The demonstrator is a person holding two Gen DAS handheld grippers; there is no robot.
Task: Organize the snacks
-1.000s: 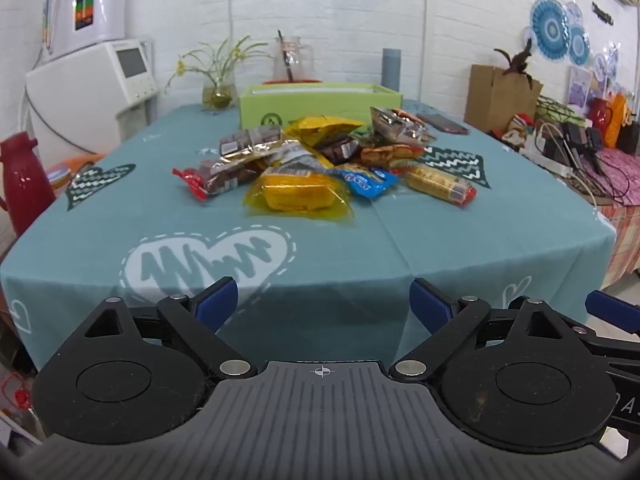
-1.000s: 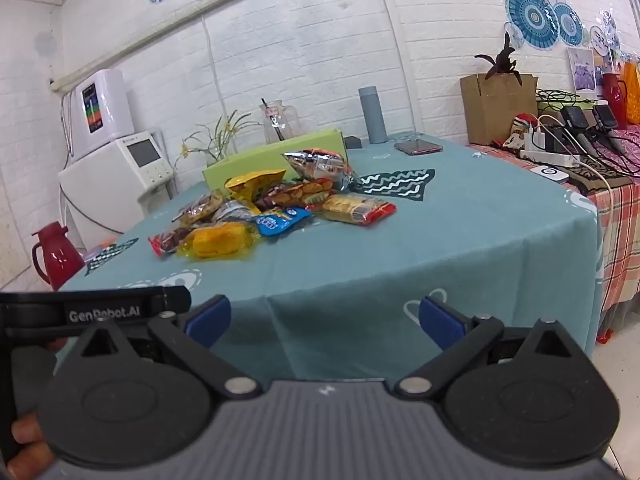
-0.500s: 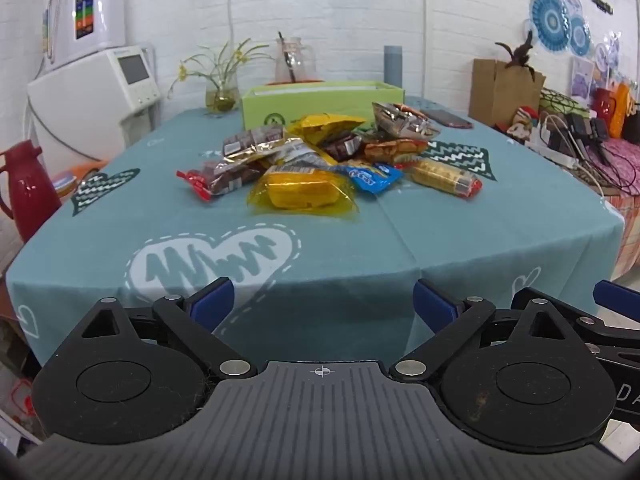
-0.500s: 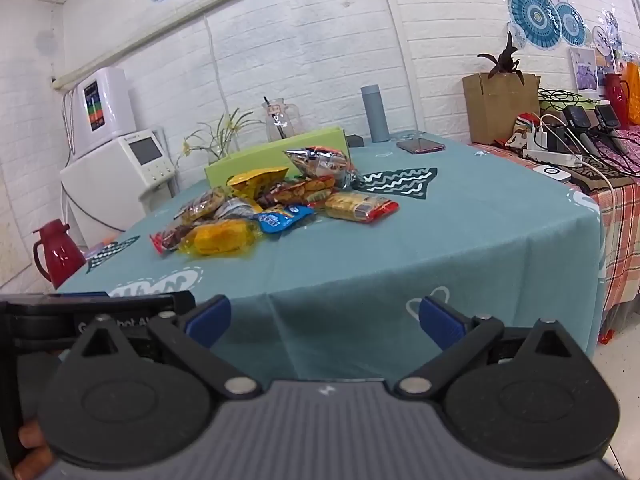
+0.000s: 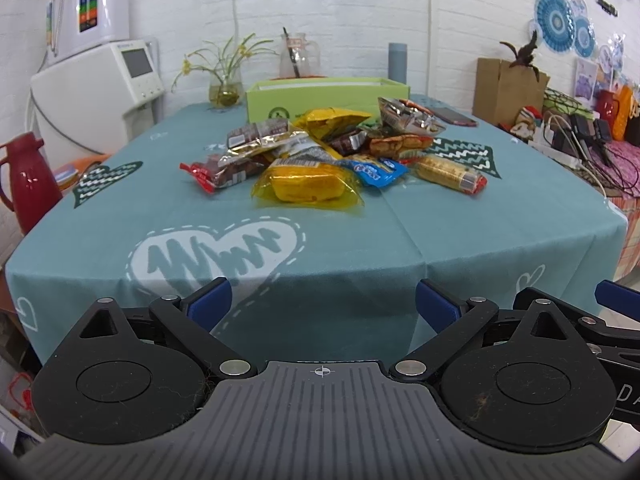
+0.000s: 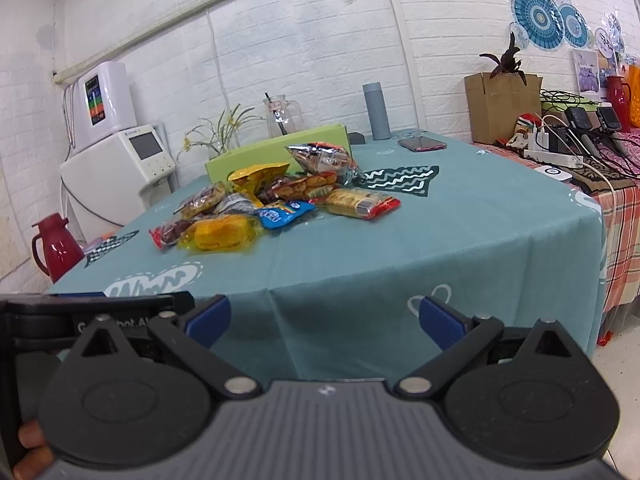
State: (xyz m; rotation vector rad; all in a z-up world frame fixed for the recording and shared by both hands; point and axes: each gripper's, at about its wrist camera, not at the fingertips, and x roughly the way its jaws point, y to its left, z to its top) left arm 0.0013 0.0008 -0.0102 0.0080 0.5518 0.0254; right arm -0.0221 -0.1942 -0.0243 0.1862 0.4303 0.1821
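Observation:
A heap of snack packets (image 5: 320,156) lies mid-table on the teal tablecloth (image 5: 500,224); it also shows in the right wrist view (image 6: 276,200). A yellow packet (image 5: 308,188) lies nearest, a blue one (image 5: 376,170) and a red-ended biscuit pack (image 5: 450,174) to its right. A green open box (image 5: 326,98) stands behind the heap. My left gripper (image 5: 323,306) is open and empty, short of the table's front edge. My right gripper (image 6: 323,318) is open and empty, at the front right corner.
A red thermos (image 5: 24,180) stands left of the table, by a white water dispenser (image 5: 96,92). A vase (image 5: 226,90), glass jug (image 5: 296,58), grey bottle (image 5: 397,60) and phone (image 5: 454,116) sit at the back. A cluttered side table (image 6: 580,156) is on the right.
Both grippers have moved slightly closer to the table and a little higher. The snacks have not moved. Both stay open.

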